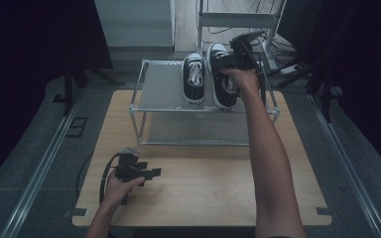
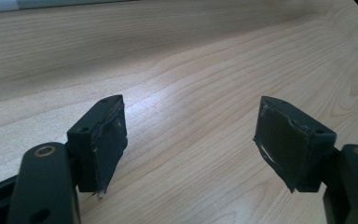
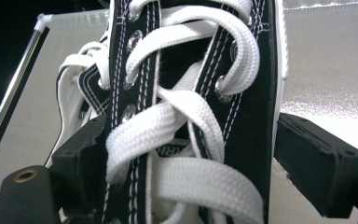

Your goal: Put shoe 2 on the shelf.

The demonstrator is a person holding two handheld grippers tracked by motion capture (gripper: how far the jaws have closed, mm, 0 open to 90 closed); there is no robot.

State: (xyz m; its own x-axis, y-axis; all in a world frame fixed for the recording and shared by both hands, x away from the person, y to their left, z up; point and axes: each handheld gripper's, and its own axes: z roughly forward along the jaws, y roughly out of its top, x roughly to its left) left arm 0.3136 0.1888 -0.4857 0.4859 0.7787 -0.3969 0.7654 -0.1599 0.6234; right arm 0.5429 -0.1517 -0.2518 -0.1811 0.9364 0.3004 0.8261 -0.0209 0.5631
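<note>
My right hand covers the middle of the right shoe near the top centre of the high view, so I can't tell there how my right gripper meets it. In the right gripper view the shoe runs off the top and bottom edges, and the left pad sits partly behind the laces.

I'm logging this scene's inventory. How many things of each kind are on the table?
Black-and-white sneakers: 2, one beside the other
Metal shoe rack: 1
Handheld grippers: 2, left and right
Total: 5
</note>
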